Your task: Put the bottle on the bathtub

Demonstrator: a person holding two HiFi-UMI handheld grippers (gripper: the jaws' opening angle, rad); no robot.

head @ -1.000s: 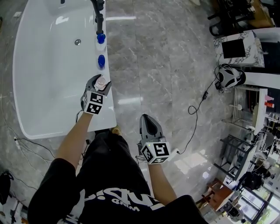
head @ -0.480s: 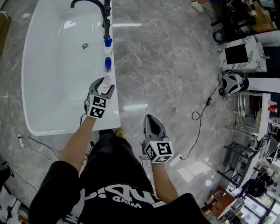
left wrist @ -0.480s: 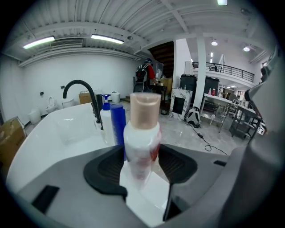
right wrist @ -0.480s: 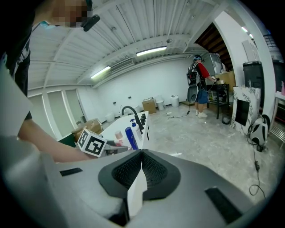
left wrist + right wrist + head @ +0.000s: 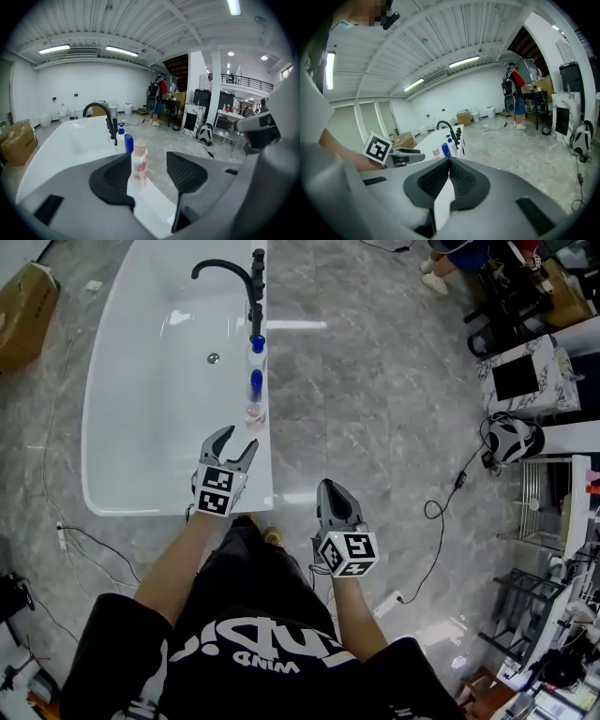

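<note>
Since half a second earlier, the left gripper [image 5: 236, 439] had drawn back from the bottle [image 5: 252, 413], which no longer sat between its jaws. A cardboard box [image 5: 23, 315] lay on the floor off the far left side of the bathtub [image 5: 150, 446]. The white tub ran away from the person, and a black faucet [image 5: 230, 273] arched over its basin from the far end of the right rim. Along that same rim, nearer than the faucet, stood a white bottle with a blue cap [image 5: 257, 343], then a blue bottle [image 5: 256, 382], then the task's pink, tan-capped bottle, upright and last in the row. The left gripper hovered over the tub's near right corner with its jaws spread wide and released. In the left gripper view [image 5: 149, 173] the bottle [image 5: 139, 161] showed through the gap, just beyond the tips and clear of both. To the right of the tub, above the grey marbled floor, the right gripper [image 5: 328, 486] was clenched, its jaws pressed together on nothing, as the right gripper view [image 5: 449, 176] confirmed.
</note>
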